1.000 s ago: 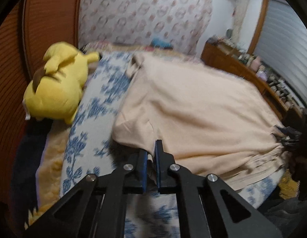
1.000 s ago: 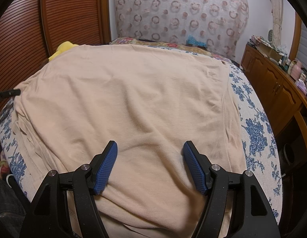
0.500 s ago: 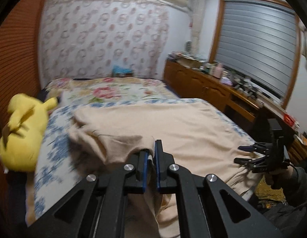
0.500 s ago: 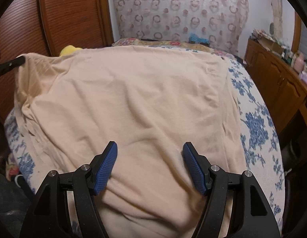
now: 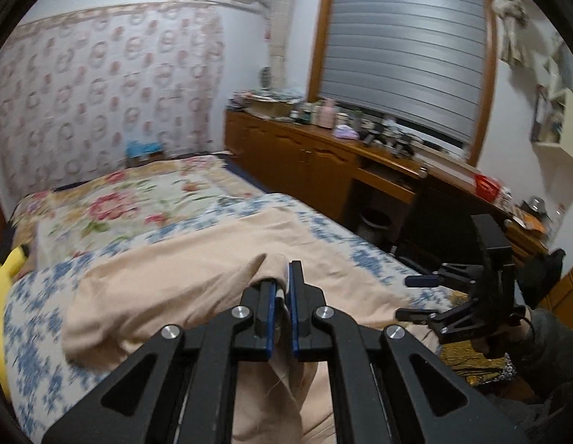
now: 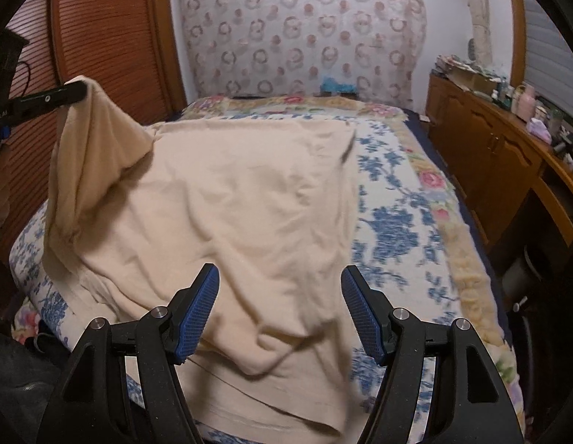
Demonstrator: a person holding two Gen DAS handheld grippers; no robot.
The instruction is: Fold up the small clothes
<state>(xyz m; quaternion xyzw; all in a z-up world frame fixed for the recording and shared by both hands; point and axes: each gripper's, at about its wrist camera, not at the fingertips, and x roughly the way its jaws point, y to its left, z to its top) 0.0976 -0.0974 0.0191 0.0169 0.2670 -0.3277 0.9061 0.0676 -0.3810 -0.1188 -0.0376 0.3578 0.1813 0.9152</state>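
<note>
The soft, light peach cotton garment lies spread on the blue-flowered bedspread. The left gripper pinches its raised corner; the right gripper hangs released above its near hem, the likely next hold.

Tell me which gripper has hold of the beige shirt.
The left gripper: its blue pads are pinched shut on the beige shirt, lifting a corner. The right gripper hangs open above it.

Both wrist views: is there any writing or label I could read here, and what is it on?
Left tool, white lettering at the picture's edge: cut off and blurred, unreadable.
Red box: print too blurred to read.
Beige garment: no print visible.
Nothing else legible.
</note>
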